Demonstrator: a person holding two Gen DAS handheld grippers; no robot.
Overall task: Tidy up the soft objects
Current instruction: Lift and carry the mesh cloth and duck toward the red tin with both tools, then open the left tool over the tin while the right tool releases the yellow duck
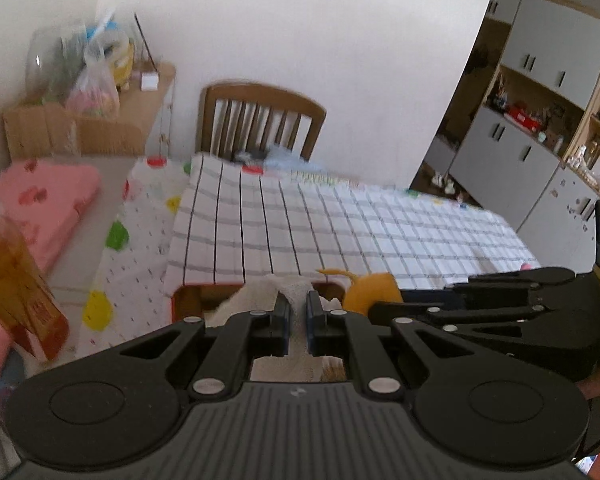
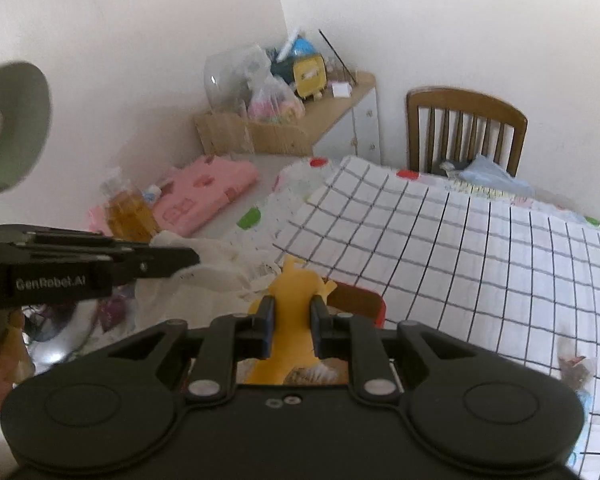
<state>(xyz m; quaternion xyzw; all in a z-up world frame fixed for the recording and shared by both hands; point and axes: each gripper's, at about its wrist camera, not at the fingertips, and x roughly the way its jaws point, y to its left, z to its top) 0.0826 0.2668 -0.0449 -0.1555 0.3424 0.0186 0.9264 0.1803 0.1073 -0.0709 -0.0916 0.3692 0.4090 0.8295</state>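
Observation:
My left gripper (image 1: 298, 300) is shut on a white soft cloth (image 1: 260, 296), held above a red-rimmed box (image 1: 188, 304) at the near edge of the table. My right gripper (image 2: 293, 306) is shut on a yellow plush toy (image 2: 294, 280), held above the same red-rimmed box (image 2: 360, 300). The yellow toy (image 1: 372, 288) also shows just right of the cloth in the left wrist view. The right gripper's body (image 1: 500, 304) is close beside the left one. The white cloth (image 2: 204, 280) hangs in the left gripper (image 2: 188, 258) in the right wrist view.
A table with a white checked cloth (image 1: 320, 232) stretches ahead, over a polka-dot cloth (image 1: 140, 220). A wooden chair (image 1: 260, 120) stands at its far end. A bottle of amber liquid (image 1: 16, 280) and a pink folded blanket (image 1: 48, 204) lie to the left. Cabinets (image 1: 540, 120) stand at the right.

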